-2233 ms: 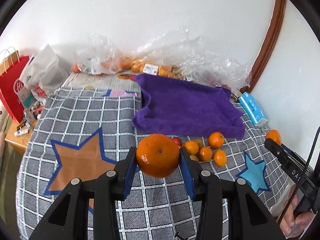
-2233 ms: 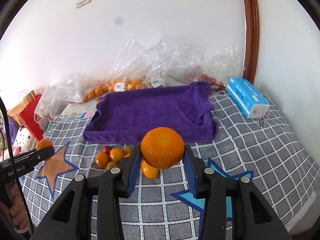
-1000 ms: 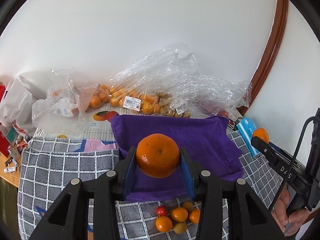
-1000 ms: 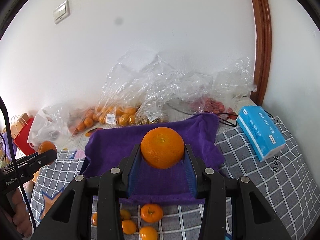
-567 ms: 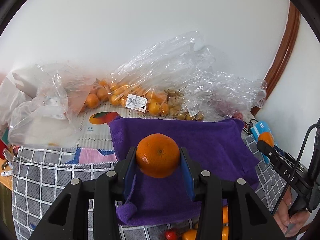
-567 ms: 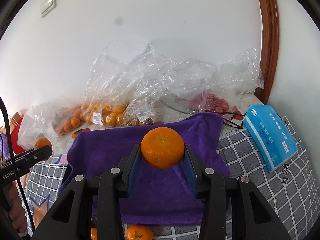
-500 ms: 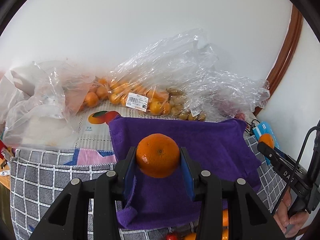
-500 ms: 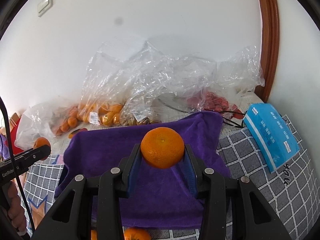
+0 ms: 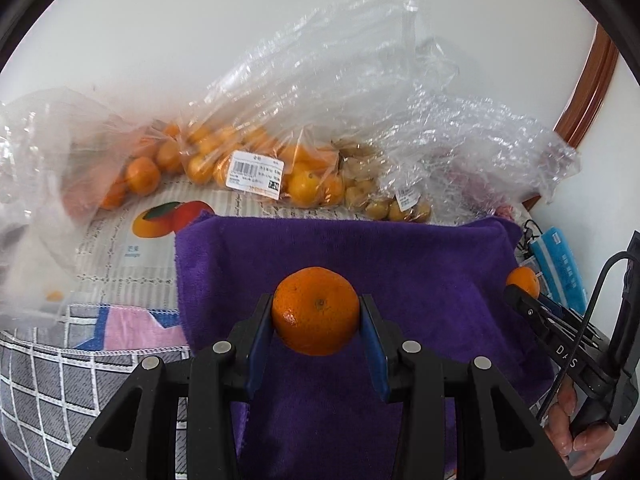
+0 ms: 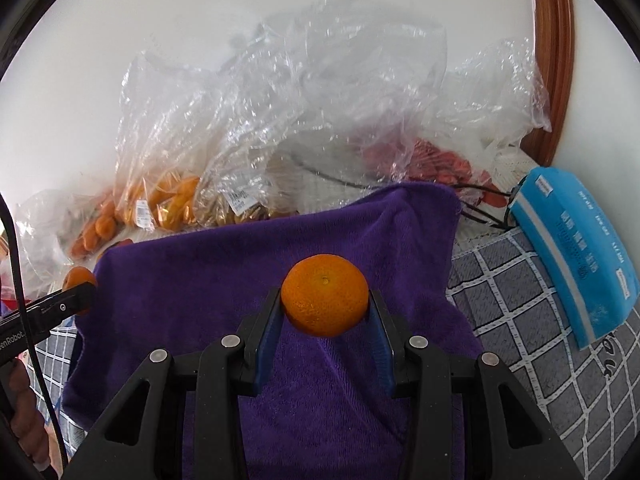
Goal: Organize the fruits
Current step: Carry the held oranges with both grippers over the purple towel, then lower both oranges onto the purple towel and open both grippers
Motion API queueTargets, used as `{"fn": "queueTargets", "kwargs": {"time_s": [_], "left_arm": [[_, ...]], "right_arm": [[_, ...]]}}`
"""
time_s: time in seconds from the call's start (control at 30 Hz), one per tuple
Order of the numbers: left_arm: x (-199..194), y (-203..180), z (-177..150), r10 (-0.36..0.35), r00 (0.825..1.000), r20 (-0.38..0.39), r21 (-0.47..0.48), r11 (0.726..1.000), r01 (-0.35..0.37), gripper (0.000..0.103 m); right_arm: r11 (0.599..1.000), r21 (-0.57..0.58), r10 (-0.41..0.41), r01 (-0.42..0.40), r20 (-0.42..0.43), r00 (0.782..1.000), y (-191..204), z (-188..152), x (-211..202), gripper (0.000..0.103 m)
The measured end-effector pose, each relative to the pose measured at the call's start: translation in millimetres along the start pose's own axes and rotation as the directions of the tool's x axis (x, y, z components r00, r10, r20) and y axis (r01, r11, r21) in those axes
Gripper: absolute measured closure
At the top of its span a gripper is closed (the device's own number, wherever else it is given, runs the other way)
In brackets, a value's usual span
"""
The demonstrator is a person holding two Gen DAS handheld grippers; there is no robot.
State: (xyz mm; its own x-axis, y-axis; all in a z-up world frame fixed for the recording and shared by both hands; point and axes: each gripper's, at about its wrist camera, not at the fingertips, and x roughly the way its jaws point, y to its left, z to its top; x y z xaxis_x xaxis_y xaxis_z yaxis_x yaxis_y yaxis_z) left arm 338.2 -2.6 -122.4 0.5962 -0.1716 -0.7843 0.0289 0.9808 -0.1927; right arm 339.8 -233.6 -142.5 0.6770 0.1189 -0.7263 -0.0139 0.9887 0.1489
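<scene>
Behind purple towel [image 9: 420,264]: fruit bags [image 9: 256,160]

hidden beneath each clamped orange [image 9: 316,311], the purple towel [image 9: 432,264] there. blurred behind crinkled plastic bags [image 10: 304,92], red fruit [image 10: 444,164], kind unclear. cut off by the frame edge, the blue box [image 9: 560,264] and checked cloth [image 9: 48,392]. too small to read, the bag label [image 9: 255,175].

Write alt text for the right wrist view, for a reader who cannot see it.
The right gripper holds an orange above a purple towel on a checkered cloth. Behind lie clear plastic bags of fruit; a blue tissue pack sits to the right.
</scene>
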Motion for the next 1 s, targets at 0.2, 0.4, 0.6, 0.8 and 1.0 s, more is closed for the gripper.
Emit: {"fn": "queueTargets", "kwargs": {"time_s": [0.2, 0.4, 0.6, 0.8, 1.0], "left_arm": [[27, -1, -4, 0.002, 0.999, -0.054, 0.011, 1.0, -0.001, 0.063], [44, -1, -11, 0.011, 0.996, -0.09, 0.024, 1.0, -0.009, 0.063], [48, -5, -14, 0.021, 0.996, -0.092, 0.044, 0.999, -0.017, 0.063], [52, -8, -14, 0.034, 0.994, -0.101, 0.063, 0.998, -0.028, 0.057], [52, -1, -12, 0.095, 0.989, -0.11, 0.083, 0.993, -0.087, 0.041]], "right_arm": [[1.0, -0.008, -0.006, 0.005, -0.05, 0.999, 1, -7, 22, 0.062], [0.999, -0.037, -0.016, 0.013, -0.067, 0.998, 6, -11, 31, 0.062], [0.999, -0.046, -0.017, 0.013, -0.089, 0.996, 9, -12, 40, 0.061], [0.999, -0.044, -0.014, 0.009, -0.102, 0.995, 8, -11, 39, 0.061], [0.998, -0.062, 0.001, -0.007, -0.094, 0.996, 14, -11, 33, 0.038]]}}
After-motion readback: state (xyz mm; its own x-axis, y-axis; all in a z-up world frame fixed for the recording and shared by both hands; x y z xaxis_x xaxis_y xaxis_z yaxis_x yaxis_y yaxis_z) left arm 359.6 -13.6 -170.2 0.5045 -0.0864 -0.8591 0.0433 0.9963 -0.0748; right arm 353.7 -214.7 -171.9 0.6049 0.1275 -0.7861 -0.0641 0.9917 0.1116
